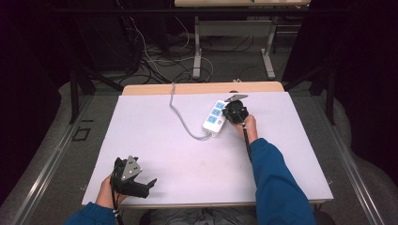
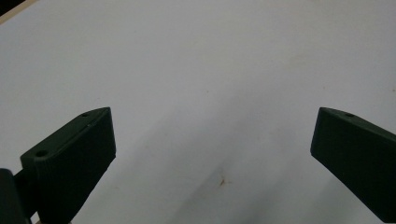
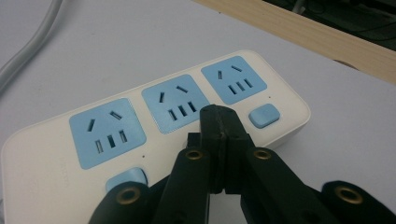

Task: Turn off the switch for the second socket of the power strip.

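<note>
The white table (image 1: 155,154) is lying mostly bare, and toward its far right the white power strip (image 1: 215,117) is sitting at an angle, its grey cord (image 1: 180,118) curling back to the far edge. The right gripper (image 3: 219,122) is hovering at the strip with its jaws pressed together on nothing, tips over the middle blue socket (image 3: 173,108) between two blue switch buttons (image 3: 264,115) (a button press looks like the job, though I cannot tell whether any switch has gone down yet). The left gripper (image 1: 146,183) is waiting near the front left corner, jaws spread wide over bare table, doing nothing.
</note>
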`<state>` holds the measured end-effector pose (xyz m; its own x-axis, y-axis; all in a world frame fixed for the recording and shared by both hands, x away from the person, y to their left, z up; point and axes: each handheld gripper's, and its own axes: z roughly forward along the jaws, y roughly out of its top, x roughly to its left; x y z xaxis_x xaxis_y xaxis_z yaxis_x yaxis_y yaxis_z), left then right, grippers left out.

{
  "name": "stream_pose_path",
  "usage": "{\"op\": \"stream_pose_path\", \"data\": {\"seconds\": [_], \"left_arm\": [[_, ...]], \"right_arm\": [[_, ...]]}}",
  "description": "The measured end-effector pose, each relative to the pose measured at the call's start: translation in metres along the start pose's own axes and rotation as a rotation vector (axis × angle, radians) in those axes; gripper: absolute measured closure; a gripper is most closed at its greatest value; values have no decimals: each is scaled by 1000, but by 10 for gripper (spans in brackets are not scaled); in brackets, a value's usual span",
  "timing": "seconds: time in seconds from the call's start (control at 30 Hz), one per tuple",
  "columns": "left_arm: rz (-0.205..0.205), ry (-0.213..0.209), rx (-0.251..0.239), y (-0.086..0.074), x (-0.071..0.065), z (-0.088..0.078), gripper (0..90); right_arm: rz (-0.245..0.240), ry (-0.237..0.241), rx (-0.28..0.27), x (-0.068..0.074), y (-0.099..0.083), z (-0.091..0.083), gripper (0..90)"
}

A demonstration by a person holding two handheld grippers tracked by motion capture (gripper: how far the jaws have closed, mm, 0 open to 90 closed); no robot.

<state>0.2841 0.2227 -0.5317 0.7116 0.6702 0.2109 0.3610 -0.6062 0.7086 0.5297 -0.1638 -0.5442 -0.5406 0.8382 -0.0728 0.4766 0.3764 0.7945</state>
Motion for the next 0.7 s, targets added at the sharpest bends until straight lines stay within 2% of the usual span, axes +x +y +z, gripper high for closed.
{"op": "stream_pose_path", "data": {"seconds": [0.03,0.7], "left_arm": [[-9,-11,-5,0,-1,1,2],[-2,-14,0,0,0,0,1]], "right_arm": [[0,0,0,0,0,0,900],[-2,-8,1,2,0,0,900]]}}
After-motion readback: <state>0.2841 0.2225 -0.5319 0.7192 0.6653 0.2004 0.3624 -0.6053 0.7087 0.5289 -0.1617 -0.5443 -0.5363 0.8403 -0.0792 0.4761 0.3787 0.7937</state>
